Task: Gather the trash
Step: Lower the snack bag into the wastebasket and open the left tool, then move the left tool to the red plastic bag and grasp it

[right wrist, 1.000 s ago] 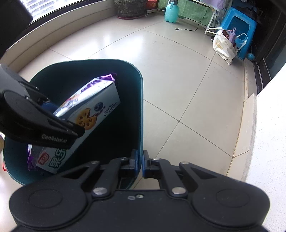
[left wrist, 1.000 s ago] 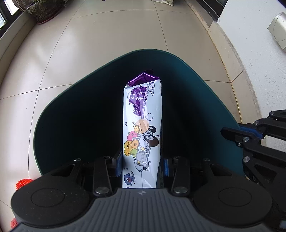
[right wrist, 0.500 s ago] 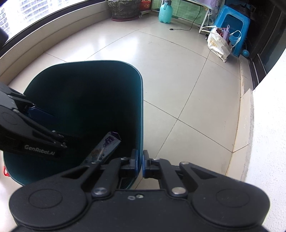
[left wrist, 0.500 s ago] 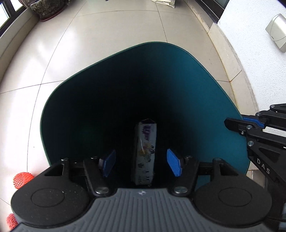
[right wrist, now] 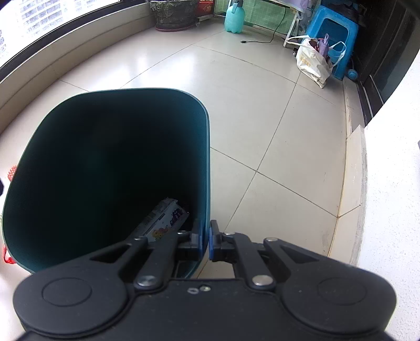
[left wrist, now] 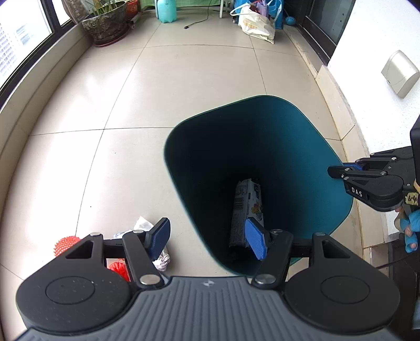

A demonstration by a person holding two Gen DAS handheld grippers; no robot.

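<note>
A dark teal trash bin [left wrist: 288, 157] stands on the tiled floor. A white snack packet [left wrist: 248, 207] with cartoon print lies inside it, leaning on the wall near the bottom. My left gripper [left wrist: 208, 236] hangs open above the bin's left rim, with nothing between its blue pads [left wrist: 256, 241]. My right gripper [right wrist: 206, 236] is shut on the bin's thin rim; it also shows in the left wrist view as the right gripper [left wrist: 341, 171] at the bin's right edge. The packet [right wrist: 162, 219] sits deep in the bin [right wrist: 105, 157].
Crumpled white paper [left wrist: 143, 225] and two red spiky balls [left wrist: 65, 242] lie on the floor left of the bin. A plant pot [left wrist: 105, 23], teal bottle [left wrist: 165, 10], white bag [left wrist: 256, 25] and blue stool [right wrist: 333, 34] stand far off. A white wall runs along the right.
My left gripper opened and let the snack packet drop into the bin. It then rose and drew back to the left, off the bin. The right gripper kept still on the rim.
</note>
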